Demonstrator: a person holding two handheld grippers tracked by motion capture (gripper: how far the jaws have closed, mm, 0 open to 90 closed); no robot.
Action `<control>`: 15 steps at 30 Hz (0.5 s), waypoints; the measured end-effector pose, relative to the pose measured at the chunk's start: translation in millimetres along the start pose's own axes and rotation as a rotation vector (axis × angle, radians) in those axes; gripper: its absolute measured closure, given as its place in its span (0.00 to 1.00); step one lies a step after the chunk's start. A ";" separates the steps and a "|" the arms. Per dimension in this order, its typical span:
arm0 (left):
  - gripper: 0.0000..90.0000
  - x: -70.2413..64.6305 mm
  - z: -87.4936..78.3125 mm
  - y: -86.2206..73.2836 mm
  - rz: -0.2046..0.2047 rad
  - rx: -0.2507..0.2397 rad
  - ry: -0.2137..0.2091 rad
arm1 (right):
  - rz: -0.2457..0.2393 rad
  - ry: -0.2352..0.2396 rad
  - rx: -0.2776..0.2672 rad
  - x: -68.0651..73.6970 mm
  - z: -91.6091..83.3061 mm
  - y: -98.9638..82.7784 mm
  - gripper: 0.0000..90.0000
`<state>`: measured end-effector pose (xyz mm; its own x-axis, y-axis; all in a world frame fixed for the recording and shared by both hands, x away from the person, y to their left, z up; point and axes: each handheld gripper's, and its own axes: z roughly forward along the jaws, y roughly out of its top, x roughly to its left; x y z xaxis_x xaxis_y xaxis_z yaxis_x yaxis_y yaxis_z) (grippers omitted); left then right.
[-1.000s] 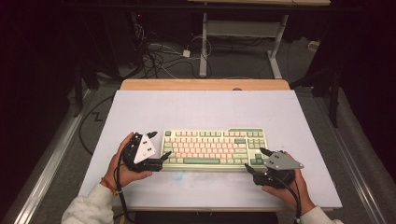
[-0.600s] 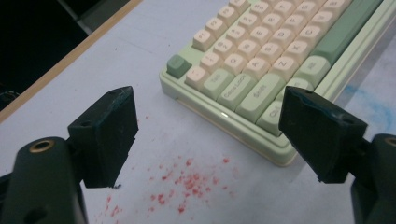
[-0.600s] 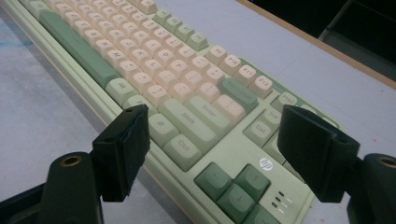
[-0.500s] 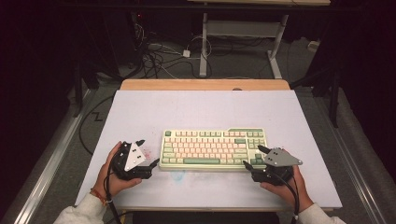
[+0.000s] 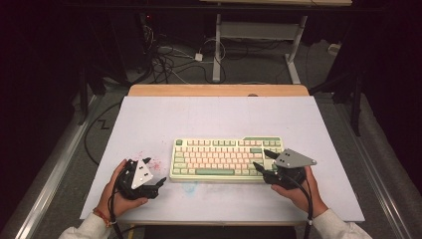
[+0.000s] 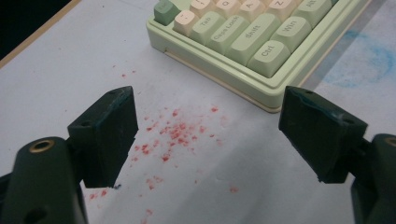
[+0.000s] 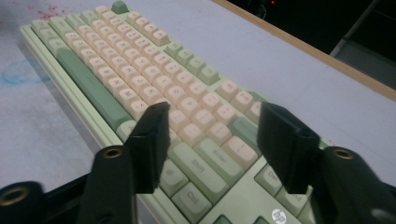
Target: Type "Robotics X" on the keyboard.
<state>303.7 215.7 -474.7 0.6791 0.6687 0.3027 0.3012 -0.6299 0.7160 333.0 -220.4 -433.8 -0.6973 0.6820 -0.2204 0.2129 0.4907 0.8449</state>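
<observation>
A pale green keyboard [image 5: 224,159] with cream and green keys lies flat at the middle of the white table top [image 5: 219,117]. My left gripper [image 5: 160,183] rests low by the keyboard's left front corner [image 6: 261,88], apart from it. Its jaws stand wide open over bare table [image 6: 208,112]. My right gripper [image 5: 263,158] hovers over the keyboard's right end. In the right gripper view its jaws [image 7: 212,116] stand half apart above the Enter and Shift keys [image 7: 205,163]. They have just been closing, and nothing is gripped between them.
Red specks [image 6: 173,133] dot the table under the left gripper, and a faint blue smudge [image 5: 189,186] marks the surface before the keyboard. A wooden strip [image 5: 219,90] edges the table's far side. Cables and desk legs [image 5: 216,50] lie on the floor beyond.
The left gripper drew back from the keyboard's left end toward the front left and sank. The right gripper slid in over the keyboard's right end, its jaws narrower.
</observation>
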 end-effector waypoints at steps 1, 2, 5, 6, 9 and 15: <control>0.21 -0.7 -0.1 -0.1 -0.005 -0.002 -0.001 | 0.004 0.006 0.005 -0.7 1.8 1.9 0.57; 0.21 -1.2 -0.1 -0.1 -0.005 0.001 -0.001 | 0.005 0.010 0.013 -1.8 4.2 4.0 0.62; 0.21 -2.5 1.0 -0.3 0.003 0.015 0.005 | 0.017 0.028 0.026 -4.7 11.8 10.6 0.73; 0.21 -2.7 1.4 -0.2 0.002 0.019 0.007 | 0.009 0.024 0.029 -5.0 14.1 13.0 0.76; 0.21 -2.8 1.4 0.3 0.000 0.019 0.009 | 0.005 0.039 0.035 -6.7 21.4 20.8 0.88; 0.21 -1.3 1.2 -0.5 -0.009 0.021 0.001 | -0.010 0.080 0.065 -3.6 40.6 34.0 0.99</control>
<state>303.5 214.7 -476.2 0.6758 0.6747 0.2968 0.3210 -0.6319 0.7055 370.6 -184.2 -424.0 -0.7514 0.6329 -0.1864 0.2481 0.5329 0.8090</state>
